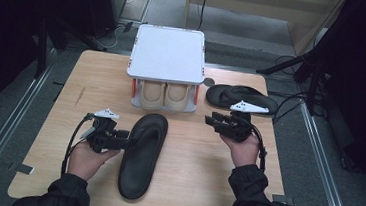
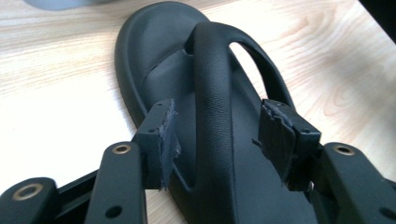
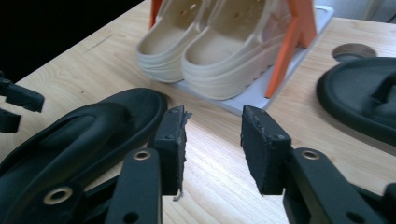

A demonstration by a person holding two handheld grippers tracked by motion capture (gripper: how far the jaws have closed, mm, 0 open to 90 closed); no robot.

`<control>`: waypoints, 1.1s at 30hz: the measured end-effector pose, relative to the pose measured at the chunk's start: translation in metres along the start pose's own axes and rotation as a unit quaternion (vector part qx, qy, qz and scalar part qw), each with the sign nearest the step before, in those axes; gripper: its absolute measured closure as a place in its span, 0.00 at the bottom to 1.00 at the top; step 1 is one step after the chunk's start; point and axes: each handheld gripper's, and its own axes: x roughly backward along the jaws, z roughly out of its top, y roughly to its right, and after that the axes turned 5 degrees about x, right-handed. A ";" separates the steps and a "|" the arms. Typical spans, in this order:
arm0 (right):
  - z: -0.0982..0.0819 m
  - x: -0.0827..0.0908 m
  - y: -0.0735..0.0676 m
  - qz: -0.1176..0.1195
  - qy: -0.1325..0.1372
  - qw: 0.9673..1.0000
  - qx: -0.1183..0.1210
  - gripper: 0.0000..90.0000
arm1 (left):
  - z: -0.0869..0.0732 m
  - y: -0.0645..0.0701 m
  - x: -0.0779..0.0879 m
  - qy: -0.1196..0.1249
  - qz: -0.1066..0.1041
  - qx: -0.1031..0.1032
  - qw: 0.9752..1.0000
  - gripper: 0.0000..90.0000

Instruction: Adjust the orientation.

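We see the left gripper [image 2: 217, 140] with its jaws spread on either side of the strap [image 2: 212, 98] of a black sandal [image 1: 142, 154] — the pads [image 2: 168, 140] stand clear of the strap, so nothing is clamped. In the high view this gripper [image 1: 117, 140] sits at the sandal's left flank, held by the left hand [image 1: 86, 157]. The sandal lies flat on the bench [image 1: 59, 122], lengthwise from near the front edge toward the middle, toe pointing at the rack.

The right gripper [image 3: 212, 144] has its jaws about half apart with only bare wood between them — it holds nothing. We find it [image 1: 217, 121] over the right half of the bench, carried by the right hand [image 1: 244, 148], its jaws pointing left toward the toe of the near sandal.

A second black sandal [image 1: 241, 97] rests near the back right corner, just beyond the right gripper and apart from it. At the middle of the back edge stands a small shoe rack [image 1: 167, 54] with a white top and orange posts; a pair of beige clogs [image 3: 219, 46] sits side by side on its lower shelf, heels facing the person. A round hole [image 3: 355, 50] in the bench shows just to the rack's right.
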 end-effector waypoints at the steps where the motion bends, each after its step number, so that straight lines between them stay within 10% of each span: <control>1: 0.000 0.001 0.002 -0.003 0.001 1.000 0.000 0.71 | 0.001 -0.001 0.001 -0.001 0.002 -0.002 1.000 0.51; 12: 0.002 0.006 0.014 -0.024 -0.025 0.999 0.009 0.99 | 0.003 -0.019 0.008 -0.009 0.006 0.014 1.000 0.48; 33: 0.006 0.024 0.075 -0.067 -0.032 0.997 -0.027 1.00 | 0.001 -0.035 0.016 -0.006 0.008 0.017 1.000 0.45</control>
